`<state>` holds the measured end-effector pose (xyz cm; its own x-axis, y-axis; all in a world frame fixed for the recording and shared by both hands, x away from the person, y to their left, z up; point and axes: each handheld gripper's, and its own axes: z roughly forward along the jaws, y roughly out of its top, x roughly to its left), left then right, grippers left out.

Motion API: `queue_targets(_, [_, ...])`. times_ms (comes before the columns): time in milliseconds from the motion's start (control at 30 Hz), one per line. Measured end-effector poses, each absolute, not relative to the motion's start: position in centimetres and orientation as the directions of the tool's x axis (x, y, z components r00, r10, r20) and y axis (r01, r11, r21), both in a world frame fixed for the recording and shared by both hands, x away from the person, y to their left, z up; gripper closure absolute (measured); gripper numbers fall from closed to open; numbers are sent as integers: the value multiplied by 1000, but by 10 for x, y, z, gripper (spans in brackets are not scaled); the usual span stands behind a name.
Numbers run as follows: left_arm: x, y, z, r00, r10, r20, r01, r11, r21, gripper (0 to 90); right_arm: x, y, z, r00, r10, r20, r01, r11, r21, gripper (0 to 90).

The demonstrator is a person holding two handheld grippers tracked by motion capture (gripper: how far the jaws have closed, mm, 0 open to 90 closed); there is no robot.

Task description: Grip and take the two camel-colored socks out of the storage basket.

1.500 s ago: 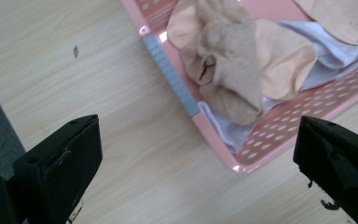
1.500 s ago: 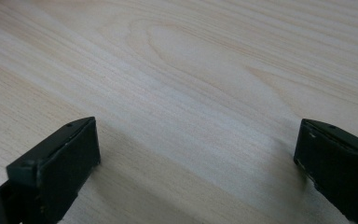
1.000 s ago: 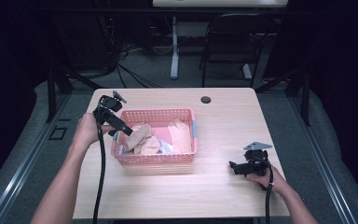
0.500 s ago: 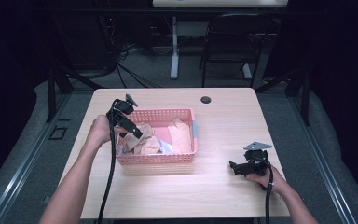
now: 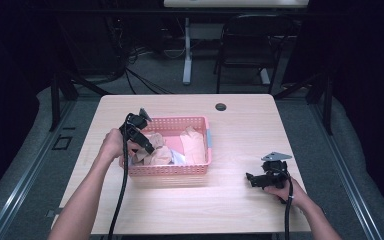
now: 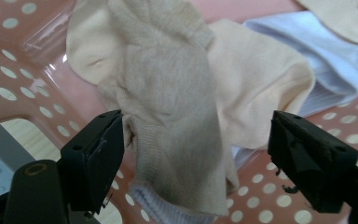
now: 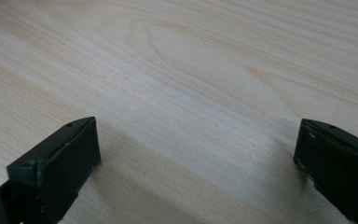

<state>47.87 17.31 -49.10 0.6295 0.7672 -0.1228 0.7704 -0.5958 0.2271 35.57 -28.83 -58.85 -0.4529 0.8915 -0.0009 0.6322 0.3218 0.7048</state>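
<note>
left gripper (image 6: 196, 154) now astride beige sock (image 6: 168, 116)

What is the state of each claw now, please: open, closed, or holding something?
Left claw: open, jaws either side of a beige sock in the basket, not yet closed on it.
Right claw: open, holding nothing, over the bare table.

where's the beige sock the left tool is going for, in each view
High view: the beige sock lies at the left end of the pink basket, under the left tool.
Left gripper view: it fills the centre, hanging between the open jaws, with the light blue cloth to the upper right.
Right gripper view: not in it; bare table.
Shared landmark: the basket's perforated pink wall.
</note>
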Motion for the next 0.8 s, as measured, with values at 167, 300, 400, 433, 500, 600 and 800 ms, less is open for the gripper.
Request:
queue_targets(167, [481, 173, -499, 616, 779, -118, 783, -590, 195, 212, 356, -288, -588, -453, 892, -1, 632, 322, 705, 0])
queue_targets(300, [482, 173, -506, 614, 782, -105, 786, -593, 175, 336, 356, -288, -588, -453, 892, -1, 633, 322, 704, 0])
queue_targets(400, [482, 175, -507, 606, 788, -103, 792, -586, 173, 447, 356, -289, -588, -455, 890, -6, 633, 329, 701, 0])
queue_targets(433, [482, 175, -507, 606, 788, -103, 792, -586, 173, 481, 356, -289, -588, -455, 890, -6, 633, 329, 701, 0])
queue_targets(500, [481, 176, -506, 608, 787, -101, 789, -587, 179, 497, 356, -288, -588, -453, 891, -1, 632, 322, 705, 0])
queue_targets(600, [480, 177, -503, 608, 787, -103, 789, -584, 188, 611, 356, -288, -588, -453, 891, -1, 632, 322, 705, 0])
queue_targets(800, [479, 178, -498, 612, 786, -88, 784, -587, 204, 711, 356, -289, -588, -456, 890, -3, 633, 327, 701, 0])
